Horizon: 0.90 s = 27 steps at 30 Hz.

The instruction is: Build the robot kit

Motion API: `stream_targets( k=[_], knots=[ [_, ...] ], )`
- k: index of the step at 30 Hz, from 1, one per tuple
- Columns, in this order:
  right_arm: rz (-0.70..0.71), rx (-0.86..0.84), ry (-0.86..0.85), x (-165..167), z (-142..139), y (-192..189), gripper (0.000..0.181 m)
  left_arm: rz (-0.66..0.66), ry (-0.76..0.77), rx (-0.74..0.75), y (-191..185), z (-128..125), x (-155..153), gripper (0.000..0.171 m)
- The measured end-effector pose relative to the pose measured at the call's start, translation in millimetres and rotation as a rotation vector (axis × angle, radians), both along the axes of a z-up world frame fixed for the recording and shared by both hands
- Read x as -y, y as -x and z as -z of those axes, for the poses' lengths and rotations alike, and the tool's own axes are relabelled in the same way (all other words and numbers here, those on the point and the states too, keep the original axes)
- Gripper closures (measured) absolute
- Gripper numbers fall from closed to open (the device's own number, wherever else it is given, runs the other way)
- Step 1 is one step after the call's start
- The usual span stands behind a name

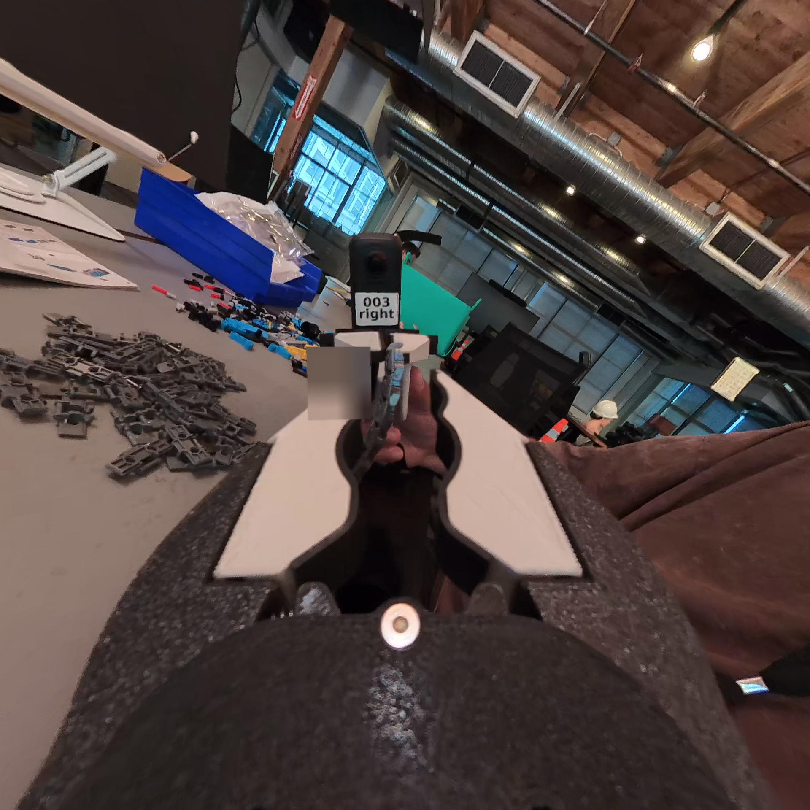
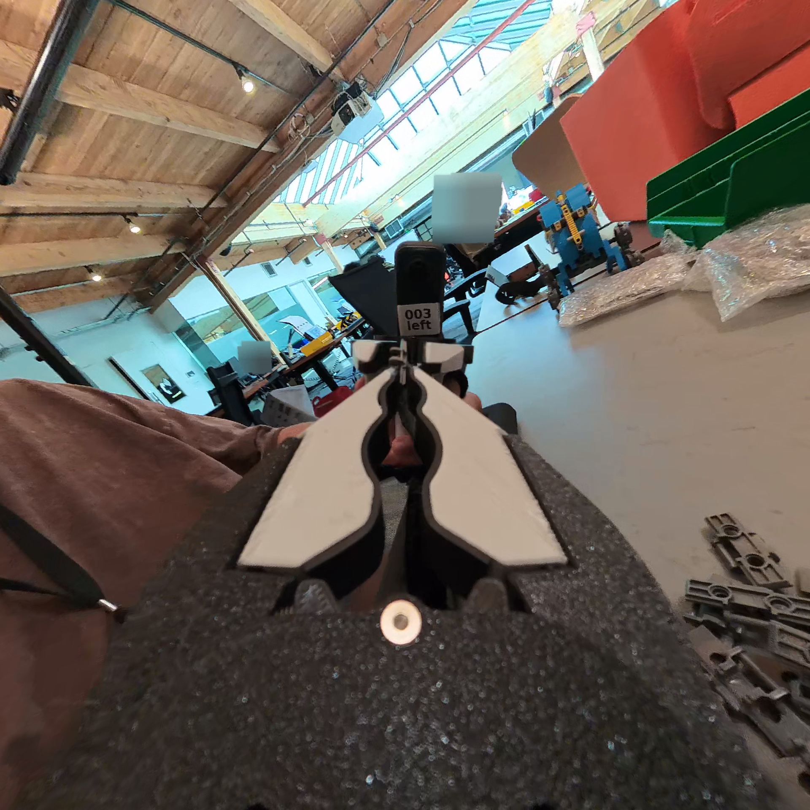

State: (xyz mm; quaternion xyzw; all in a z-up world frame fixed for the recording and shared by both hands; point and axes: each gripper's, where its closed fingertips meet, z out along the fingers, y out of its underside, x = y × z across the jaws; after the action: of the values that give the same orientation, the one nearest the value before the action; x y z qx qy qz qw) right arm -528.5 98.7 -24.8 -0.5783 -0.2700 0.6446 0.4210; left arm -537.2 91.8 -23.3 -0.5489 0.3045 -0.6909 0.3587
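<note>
Item: grey link chain, held between both tools above the desk.
Left gripper: jaws parted, chain passing between, grip uncertain.
Right gripper: jaws pinched on the chain's end (steadying it).
Loose grey links: 9 o'clock.

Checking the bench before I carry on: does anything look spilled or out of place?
Loose parts lie straight on the table, not in the blue bin: a grey pile and small coloured pieces. Nothing looks damaged.
</note>
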Motion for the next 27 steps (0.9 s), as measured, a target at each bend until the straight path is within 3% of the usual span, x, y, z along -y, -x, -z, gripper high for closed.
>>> stream_targets(
  k=[3,8,12,16,19,22,27],
  knots=[
    [-0.002,0.025,-0.018,2.6,2.0,3.9,0.178,-0.01,-0.025,-0.068,-7.9,7.8,2.3,0.14],
    [0.0,0.033,-0.016,2.4,3.1,4.2,0.178,-0.013,-0.044,-0.084,-10.0,9.7,4.5,0.164],
    [-0.026,0.035,-0.014,6.0,3.4,5.1,0.179,-0.001,-0.073,-0.084,-9.3,9.2,9.6,0.164],
    [0.057,0.065,-0.06,-8.1,-14.8,-17.0,0.162,0.0,-0.108,-0.086,-8.6,5.6,7.1,0.164],
    [0.22,0.213,-0.134,-39.0,-25.9,-56.2,0.158,-0.028,-0.187,-0.136,-8.8,1.9,-17.8,0.164],
    [0.327,0.485,-0.187,-71.6,-6.1,-90.8,0.144,-0.065,-0.186,-0.138,-9.3,-9.5,-65.5,0.164],
    [0.232,0.772,-0.116,-118.1,41.8,-105.2,0.143,-0.088,-0.17,-0.09,-25.8,-16.5,-152.2,0.164]
  ],
)
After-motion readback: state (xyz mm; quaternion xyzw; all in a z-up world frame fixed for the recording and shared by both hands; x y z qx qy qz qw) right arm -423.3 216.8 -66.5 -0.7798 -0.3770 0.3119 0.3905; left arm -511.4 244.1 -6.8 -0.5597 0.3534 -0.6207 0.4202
